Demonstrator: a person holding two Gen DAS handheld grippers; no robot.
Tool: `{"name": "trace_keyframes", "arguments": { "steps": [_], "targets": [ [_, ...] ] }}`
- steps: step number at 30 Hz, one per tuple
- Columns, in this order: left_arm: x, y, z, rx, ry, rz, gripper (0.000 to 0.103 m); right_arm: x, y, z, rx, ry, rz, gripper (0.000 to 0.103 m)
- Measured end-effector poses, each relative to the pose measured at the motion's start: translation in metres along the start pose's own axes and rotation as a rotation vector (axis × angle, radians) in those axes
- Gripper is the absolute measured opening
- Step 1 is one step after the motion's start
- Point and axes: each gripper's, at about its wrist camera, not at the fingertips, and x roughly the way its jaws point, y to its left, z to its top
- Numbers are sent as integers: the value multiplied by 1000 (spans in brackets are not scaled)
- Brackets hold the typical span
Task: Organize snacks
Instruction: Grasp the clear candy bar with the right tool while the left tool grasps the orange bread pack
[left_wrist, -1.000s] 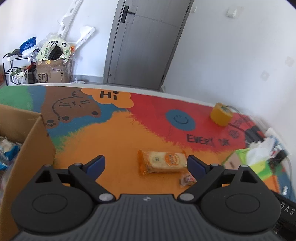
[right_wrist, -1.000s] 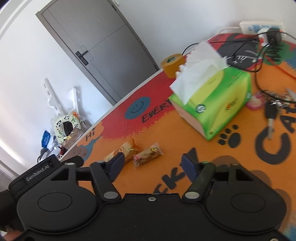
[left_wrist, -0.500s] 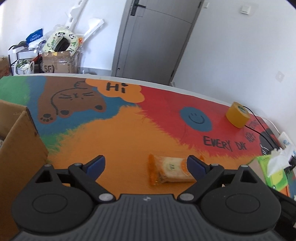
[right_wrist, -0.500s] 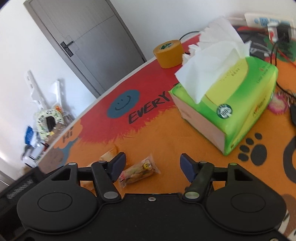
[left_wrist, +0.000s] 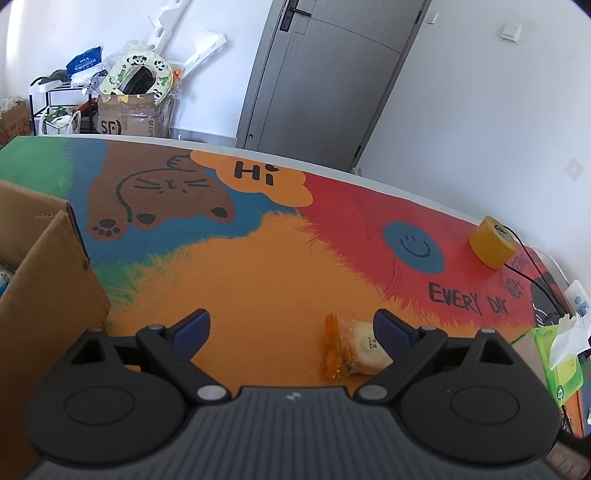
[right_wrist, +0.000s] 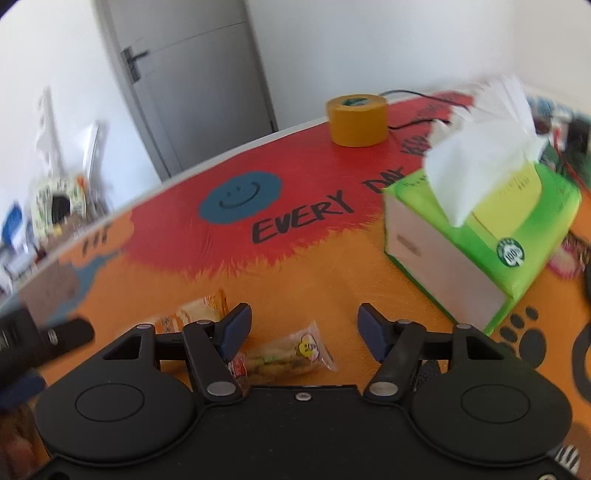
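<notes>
Right wrist view has the right gripper half open, jaws just been closing around the small clear-wrapped snack on the orange mat, nothing gripped yet, so both snacks still need boxing.

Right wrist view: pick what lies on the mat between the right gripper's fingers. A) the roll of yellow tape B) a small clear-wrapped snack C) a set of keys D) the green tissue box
B: the small clear-wrapped snack lies on the mat between the open right gripper's fingers, untouched by its pads, whose jaws have just been closing.
</notes>
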Motion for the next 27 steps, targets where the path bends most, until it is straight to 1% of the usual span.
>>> {"name": "trace_keyframes", "arguments": {
  "steps": [1, 2, 5, 6, 8, 9, 10, 11, 13, 15, 18, 25, 27],
  "targets": [
    [0, 0, 0, -4, 1, -1, 94, -1, -1, 0, -6, -2, -9, 46],
    [0, 1, 0, -8, 2, 0, 94, -3, -6, 0, 1, 0, -3, 40],
    [0, -3, -2, -7, 4, -8, 94, -9, -20, -1, 28, 12, 23, 29],
    [0, -5, -3, -4, 5, -14, 94, -11, -24, -2, 34, 14, 27, 27],
    [1, -11, -4, 13, 2, -25, 94, -16, -30, -6, 40, 11, 38, 17],
    [1, -14, -5, 22, 0, -29, 94, -17, -33, -8, 45, 10, 49, 14],
    [1, -17, -6, 32, -3, -32, 94, -19, -38, -10, 52, 10, 62, 9],
    [2, -20, -6, 39, -2, -34, 94, -21, -43, -11, 67, 12, 81, 6],
    [3, -25, -8, 55, -1, -45, 94, -23, -57, -12, 118, 24, 127, 2],
    [5, -30, -9, 76, 2, -51, 94, -27, -69, -13, 157, 24, 152, 1],
    [5, -34, -10, 99, -10, -55, 94, -30, -77, -11, 184, 12, 177, 1],
    [15, -40, -10, 139, -15, -71, 94, -29, -81, -8, 198, -9, 169, 1],
    [19, -39, -9, 129, -7, -66, 94, -30, -79, -8, 197, -10, 172, 7]
  ]
}}
